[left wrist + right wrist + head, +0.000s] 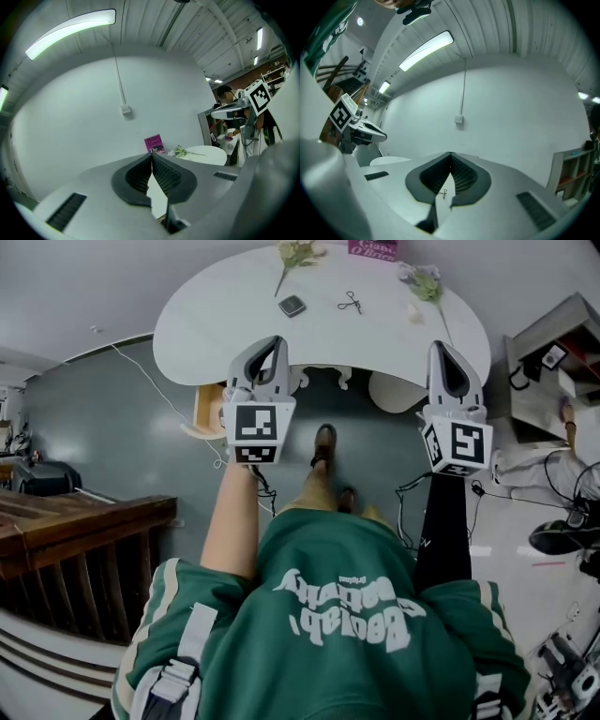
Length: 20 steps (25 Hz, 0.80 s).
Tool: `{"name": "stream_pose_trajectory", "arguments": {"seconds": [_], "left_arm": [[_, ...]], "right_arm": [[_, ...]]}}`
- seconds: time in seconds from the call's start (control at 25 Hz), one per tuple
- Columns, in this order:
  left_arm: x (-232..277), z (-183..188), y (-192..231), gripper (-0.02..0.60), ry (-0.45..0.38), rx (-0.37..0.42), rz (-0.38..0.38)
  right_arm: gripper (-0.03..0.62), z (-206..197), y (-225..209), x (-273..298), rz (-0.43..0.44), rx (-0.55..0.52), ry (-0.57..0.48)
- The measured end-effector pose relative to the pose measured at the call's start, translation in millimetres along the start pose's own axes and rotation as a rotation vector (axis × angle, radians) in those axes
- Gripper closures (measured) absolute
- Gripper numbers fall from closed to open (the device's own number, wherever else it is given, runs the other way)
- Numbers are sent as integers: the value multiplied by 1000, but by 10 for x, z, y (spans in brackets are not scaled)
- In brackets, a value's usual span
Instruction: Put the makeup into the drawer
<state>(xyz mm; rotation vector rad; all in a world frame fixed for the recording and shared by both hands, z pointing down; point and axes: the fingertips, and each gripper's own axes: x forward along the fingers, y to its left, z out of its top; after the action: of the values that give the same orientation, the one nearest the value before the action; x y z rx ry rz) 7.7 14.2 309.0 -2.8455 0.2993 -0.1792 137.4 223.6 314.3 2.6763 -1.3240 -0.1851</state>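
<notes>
A curved white surface (pixel 234 324) stood on a grey floor (pixel 122 418) against a plain white wall (pixel 70 140). A dark wooden railing (pixel 75 521) ran along the left, and grey shelving (pixel 553 334) stood at the right. A strip light (pixel 70 30) glowed on the ribbed ceiling (pixel 154 23). A cable dropped down the wall to a small wall box (pixel 124 109).

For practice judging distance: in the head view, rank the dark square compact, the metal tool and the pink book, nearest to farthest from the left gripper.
1. Dark square compact, on the table just beyond the left gripper.
2. Metal tool, mid-table, further right.
3. Pink book, at the table's far edge.
</notes>
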Motion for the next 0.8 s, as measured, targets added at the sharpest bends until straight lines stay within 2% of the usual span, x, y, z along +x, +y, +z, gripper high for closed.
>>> {"name": "stream_pose_trajectory", "arguments": {"seconds": [0.48, 0.8], "left_arm": [[1400, -69, 745, 565, -6, -3, -51], [2046, -131, 971, 565, -2, -13, -115]], "right_arm": [[585, 27, -292, 1361, -28, -6, 21], [585, -16, -433, 1828, -86, 22, 53]]}}
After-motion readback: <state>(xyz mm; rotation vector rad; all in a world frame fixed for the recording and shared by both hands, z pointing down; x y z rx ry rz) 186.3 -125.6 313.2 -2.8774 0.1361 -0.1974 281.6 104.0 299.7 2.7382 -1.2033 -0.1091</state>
